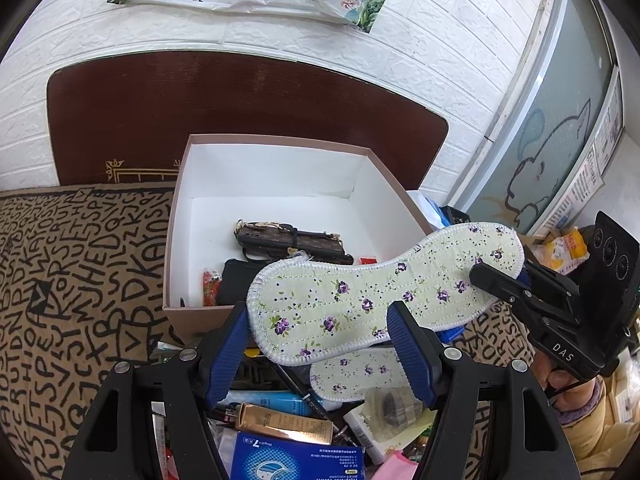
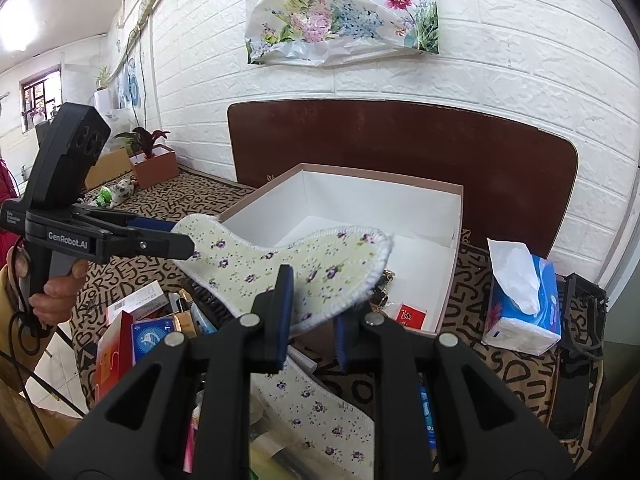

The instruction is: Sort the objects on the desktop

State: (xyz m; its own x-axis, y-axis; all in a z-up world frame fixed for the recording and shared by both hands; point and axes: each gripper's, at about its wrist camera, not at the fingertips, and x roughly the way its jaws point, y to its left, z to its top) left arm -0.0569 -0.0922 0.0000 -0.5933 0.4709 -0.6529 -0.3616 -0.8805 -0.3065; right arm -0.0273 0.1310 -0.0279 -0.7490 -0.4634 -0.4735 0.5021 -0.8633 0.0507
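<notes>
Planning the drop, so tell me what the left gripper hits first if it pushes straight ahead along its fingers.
Beyond the insole between its fingers, the left gripper points into the open box. It would probably meet the brown wallet on the box floor first, though depth is unclear.

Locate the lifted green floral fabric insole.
Left wrist view, centre: the green floral fabric insole hovers over the pink cardboard box's near edge, toe clamped by the right gripper.
</notes>
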